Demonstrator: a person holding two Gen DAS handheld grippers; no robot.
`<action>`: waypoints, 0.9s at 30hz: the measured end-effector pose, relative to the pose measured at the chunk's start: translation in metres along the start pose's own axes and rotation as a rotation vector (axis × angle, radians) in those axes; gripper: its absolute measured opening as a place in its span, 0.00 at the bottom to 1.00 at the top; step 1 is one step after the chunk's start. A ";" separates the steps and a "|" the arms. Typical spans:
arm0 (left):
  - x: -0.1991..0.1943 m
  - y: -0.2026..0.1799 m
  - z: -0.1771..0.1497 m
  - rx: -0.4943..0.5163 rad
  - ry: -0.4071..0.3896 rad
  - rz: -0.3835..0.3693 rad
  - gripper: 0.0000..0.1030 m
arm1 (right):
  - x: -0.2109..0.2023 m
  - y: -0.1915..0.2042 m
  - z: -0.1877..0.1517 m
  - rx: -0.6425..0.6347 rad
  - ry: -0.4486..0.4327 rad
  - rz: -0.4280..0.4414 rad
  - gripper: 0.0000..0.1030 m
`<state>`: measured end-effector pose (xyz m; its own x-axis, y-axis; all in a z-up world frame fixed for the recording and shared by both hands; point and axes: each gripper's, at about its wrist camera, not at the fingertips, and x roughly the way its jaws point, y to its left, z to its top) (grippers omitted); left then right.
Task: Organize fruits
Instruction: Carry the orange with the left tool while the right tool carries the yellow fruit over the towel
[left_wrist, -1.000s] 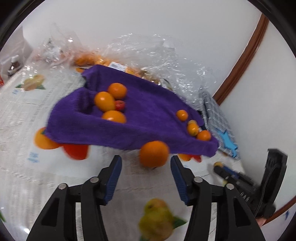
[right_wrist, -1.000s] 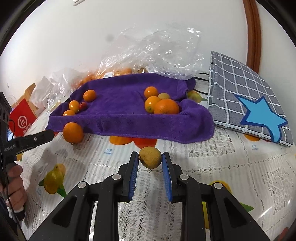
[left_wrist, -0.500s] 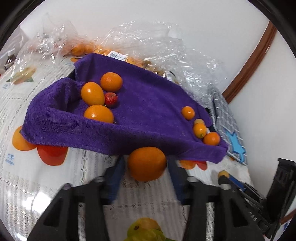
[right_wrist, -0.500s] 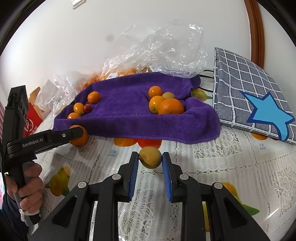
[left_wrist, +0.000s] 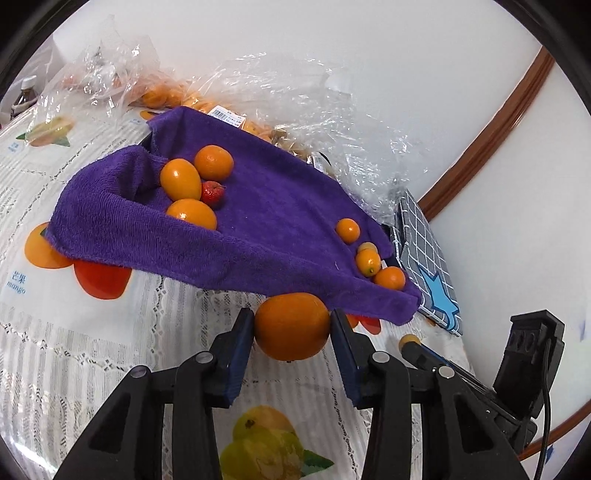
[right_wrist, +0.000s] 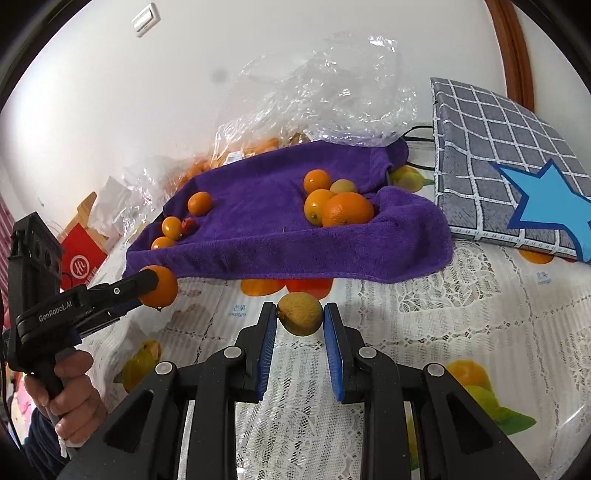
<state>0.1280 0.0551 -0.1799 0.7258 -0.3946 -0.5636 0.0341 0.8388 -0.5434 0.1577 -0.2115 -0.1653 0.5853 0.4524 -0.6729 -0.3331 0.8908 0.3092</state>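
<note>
My left gripper (left_wrist: 291, 326) is shut on a large orange (left_wrist: 291, 326), held just above the tablecloth in front of the purple towel (left_wrist: 266, 218). In the right wrist view the same orange (right_wrist: 159, 286) shows at the left, clamped by the left gripper (right_wrist: 147, 286). My right gripper (right_wrist: 300, 314) is shut on a small brownish-yellow fruit (right_wrist: 300, 313), also in front of the towel (right_wrist: 258, 229). On the towel lie two clusters of oranges and kumquats: one group with a small red fruit (left_wrist: 212, 192), another near the right edge (left_wrist: 369, 258).
Crumpled clear plastic bags (left_wrist: 325, 110) holding more oranges sit behind the towel by the wall. A grey checked cushion with a blue star (right_wrist: 509, 177) lies to the right. A red box (right_wrist: 79, 264) stands at the far left. A hand (right_wrist: 70, 398) holds the left gripper.
The left gripper moved up to the large orange and closed on it; the orange now hangs off the cloth. The right gripper kept its grip on the small fruit and tilted slightly.
</note>
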 end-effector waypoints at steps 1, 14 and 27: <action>0.000 -0.001 -0.001 0.003 -0.001 0.001 0.39 | 0.001 0.001 0.000 -0.002 0.008 0.013 0.25; -0.002 -0.001 0.000 0.005 -0.004 -0.002 0.39 | 0.002 -0.005 0.000 0.028 0.025 0.081 0.25; -0.009 0.007 0.002 -0.040 -0.023 0.012 0.39 | 0.015 -0.014 0.003 0.086 0.086 0.111 0.25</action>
<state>0.1232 0.0652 -0.1778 0.7413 -0.3754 -0.5564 -0.0023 0.8276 -0.5614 0.1734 -0.2172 -0.1778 0.4821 0.5459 -0.6853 -0.3251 0.8378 0.4387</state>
